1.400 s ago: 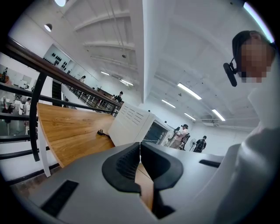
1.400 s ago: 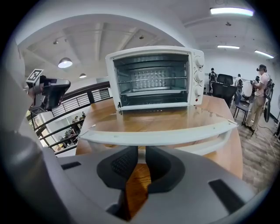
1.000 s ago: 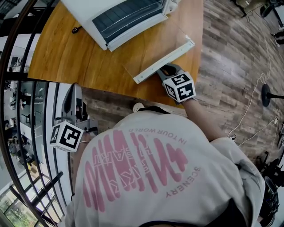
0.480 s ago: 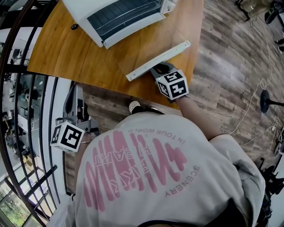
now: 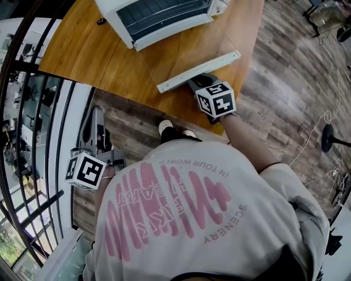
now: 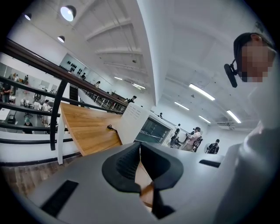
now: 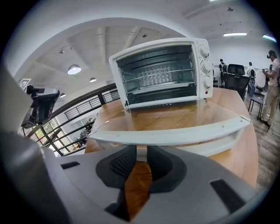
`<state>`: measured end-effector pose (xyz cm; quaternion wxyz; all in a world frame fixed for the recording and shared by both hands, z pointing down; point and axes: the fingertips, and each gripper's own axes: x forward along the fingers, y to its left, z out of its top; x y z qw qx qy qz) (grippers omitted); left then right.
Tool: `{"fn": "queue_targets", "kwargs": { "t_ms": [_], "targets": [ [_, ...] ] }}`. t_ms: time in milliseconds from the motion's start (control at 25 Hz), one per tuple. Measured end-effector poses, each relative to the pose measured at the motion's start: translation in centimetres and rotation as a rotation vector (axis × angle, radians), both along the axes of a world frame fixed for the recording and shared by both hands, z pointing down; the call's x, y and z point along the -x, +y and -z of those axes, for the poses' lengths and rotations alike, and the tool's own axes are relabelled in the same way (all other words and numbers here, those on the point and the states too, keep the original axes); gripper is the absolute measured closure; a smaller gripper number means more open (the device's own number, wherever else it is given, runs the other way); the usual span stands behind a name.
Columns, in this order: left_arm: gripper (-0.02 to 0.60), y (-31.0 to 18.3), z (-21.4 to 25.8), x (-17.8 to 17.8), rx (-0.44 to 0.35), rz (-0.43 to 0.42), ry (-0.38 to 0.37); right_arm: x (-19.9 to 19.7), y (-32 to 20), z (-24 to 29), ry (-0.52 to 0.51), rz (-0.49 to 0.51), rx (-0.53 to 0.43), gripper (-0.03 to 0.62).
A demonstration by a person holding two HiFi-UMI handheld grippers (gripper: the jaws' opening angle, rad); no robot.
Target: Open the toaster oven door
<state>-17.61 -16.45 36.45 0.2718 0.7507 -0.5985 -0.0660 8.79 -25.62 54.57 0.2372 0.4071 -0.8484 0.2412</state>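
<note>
In the head view the toaster oven [image 5: 164,16] sits far back on the desk [image 5: 93,49], its glass door [image 5: 186,52] lying down flat. The white handle [image 5: 197,71] is just beyond the right gripper [image 5: 198,83], and the left gripper [image 5: 93,118] hangs off the desk at the person's side. The left gripper view shows those jaws closed tip to tip on nothing. The right gripper view shows narrow jaws opening, the handle just past their tips and unpinched; the hinged door seems light, its glass slick and fragile, so the stiff handle bar is the place to hold.
</note>
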Motion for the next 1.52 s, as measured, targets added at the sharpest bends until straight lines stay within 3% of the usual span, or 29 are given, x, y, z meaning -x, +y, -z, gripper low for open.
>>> {"fn": "queue_targets", "kwargs": {
  "t_ms": [200, 480, 760, 960, 1320, 1520],
  "targets": [
    [0.558, 0.9, 0.2, 0.2, -0.005, 0.018, -0.003, -0.1, 0.4, 0.1, -0.059, 0.035, 0.047, 0.468],
    [0.558, 1.5, 0.0, 0.0, -0.005, 0.033, -0.004, -0.3, 0.2, 0.1, -0.033, 0.06, 0.012, 0.422],
    [0.558, 1.4, 0.1, 0.0, 0.003, 0.046, -0.012, -0.1, 0.7, 0.4, -0.096, 0.152, 0.058, 0.39],
    [0.558, 1.2, 0.2, 0.0, 0.004, 0.047, -0.016, 0.5, 1.6, 1.1, -0.176, 0.23, 0.098, 0.283],
    [0.558, 0.4, 0.1, -0.3, 0.008, 0.035, -0.016, 0.6, 1.3, 1.4, -0.306, 0.184, 0.197, 0.289],
    [0.558, 0.0, 0.2, -0.5, 0.002, 0.028, -0.015, -0.3, -0.2, 2.2, -0.51, 0.017, 0.332, 0.315]
  ]
}}
